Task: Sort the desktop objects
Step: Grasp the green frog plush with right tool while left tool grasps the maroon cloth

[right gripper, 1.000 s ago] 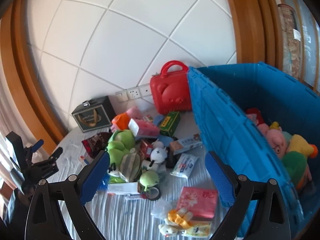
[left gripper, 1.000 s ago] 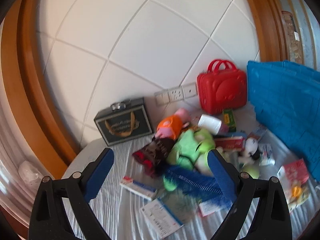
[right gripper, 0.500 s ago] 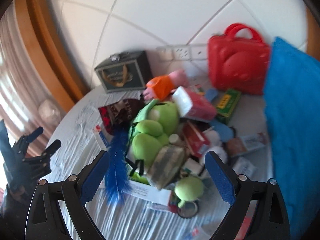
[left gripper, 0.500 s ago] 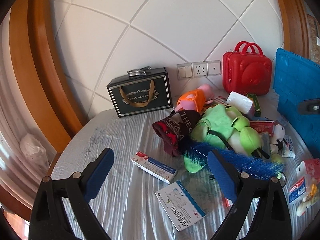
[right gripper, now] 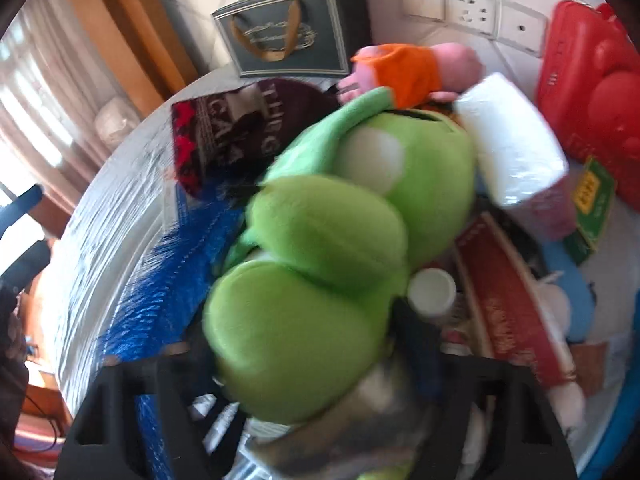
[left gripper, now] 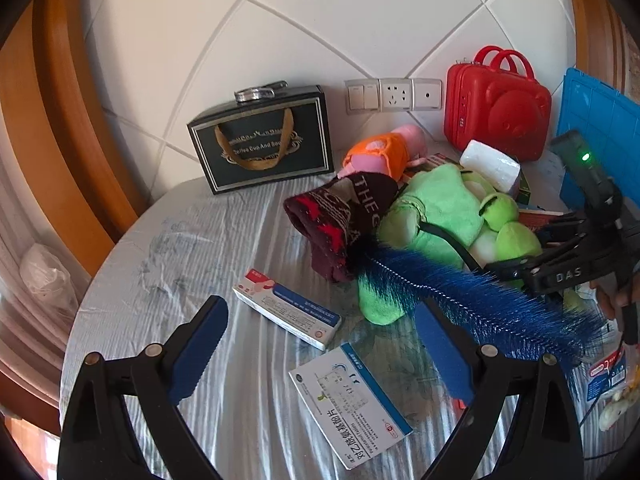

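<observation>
A pile of objects lies on the grey-clothed table [left gripper: 192,248]. My left gripper [left gripper: 320,344] is open and empty, above two flat medicine boxes [left gripper: 286,308] [left gripper: 350,398]. A blue bristle brush [left gripper: 460,292] lies across the pile beside a green plush frog [left gripper: 444,208] and a dark knitted hat [left gripper: 344,216]. My right gripper [left gripper: 568,268] shows in the left wrist view, down on the frog. In the right wrist view the frog [right gripper: 320,248] fills the space between my fingers; their tips are hidden by it and the frame is blurred.
A dark gift bag [left gripper: 260,140] and a red toy suitcase [left gripper: 496,108] stand against the tiled wall. A blue crate [left gripper: 600,120] is at the right. A pink and orange plush [left gripper: 384,152], a white tissue pack [right gripper: 512,152] and several small boxes lie around.
My right gripper swung from over the crate to the pile and dropped close onto the green frog. My left gripper moved nearer the table, over the medicine boxes.
</observation>
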A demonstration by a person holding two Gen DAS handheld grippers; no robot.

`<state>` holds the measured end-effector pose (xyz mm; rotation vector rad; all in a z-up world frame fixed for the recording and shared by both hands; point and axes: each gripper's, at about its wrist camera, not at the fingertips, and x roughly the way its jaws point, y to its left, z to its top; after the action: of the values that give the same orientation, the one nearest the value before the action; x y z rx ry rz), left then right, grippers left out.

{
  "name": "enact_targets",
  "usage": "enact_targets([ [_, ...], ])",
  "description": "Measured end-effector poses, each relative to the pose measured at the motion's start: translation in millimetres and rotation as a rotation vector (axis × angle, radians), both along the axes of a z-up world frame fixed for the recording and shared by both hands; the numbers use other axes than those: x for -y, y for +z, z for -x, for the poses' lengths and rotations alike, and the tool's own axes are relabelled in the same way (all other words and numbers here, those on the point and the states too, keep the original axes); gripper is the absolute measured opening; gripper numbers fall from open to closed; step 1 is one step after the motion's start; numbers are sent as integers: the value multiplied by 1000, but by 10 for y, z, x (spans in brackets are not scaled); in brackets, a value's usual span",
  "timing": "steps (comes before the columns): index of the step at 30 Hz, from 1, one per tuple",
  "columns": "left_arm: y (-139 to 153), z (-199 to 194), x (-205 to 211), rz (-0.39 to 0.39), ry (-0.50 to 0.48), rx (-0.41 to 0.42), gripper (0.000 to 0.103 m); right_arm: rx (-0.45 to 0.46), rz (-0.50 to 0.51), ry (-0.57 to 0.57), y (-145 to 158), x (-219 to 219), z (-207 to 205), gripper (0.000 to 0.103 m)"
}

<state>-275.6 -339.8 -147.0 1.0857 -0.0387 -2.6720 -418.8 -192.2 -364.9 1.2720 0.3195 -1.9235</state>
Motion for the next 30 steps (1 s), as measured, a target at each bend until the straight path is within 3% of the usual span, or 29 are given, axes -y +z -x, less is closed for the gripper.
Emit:
enact_targets([
  [2, -53, 22, -23, -3, -8, 16, 96, 2, 26, -17, 113, -102, -83, 48],
  [8, -56, 288, -150, -16, -64, 10, 96, 26, 100, -95, 399, -659, -346, 45],
  [14, -76, 792, -500, -74, -266, -4, 96, -22, 118, -157, 760, -986, -575, 45],
  [18, -222, 1148, -729, -36, -364, 57, 96, -62, 98, -211, 918, -1179, -639, 45],
  [23, -165, 1424, -679, 38, -333, 41, 96, -78, 132, -234, 1102, -1337, -685, 44],
  [27, 88, 1294, -289, 28, -239, -41, 96, -51, 144, -235, 1072, -1343, -659, 44],
  [30, 52, 1105, -38, 34, -233, -26, 96, -21, 156, -222, 985, -1317, -651, 44],
])
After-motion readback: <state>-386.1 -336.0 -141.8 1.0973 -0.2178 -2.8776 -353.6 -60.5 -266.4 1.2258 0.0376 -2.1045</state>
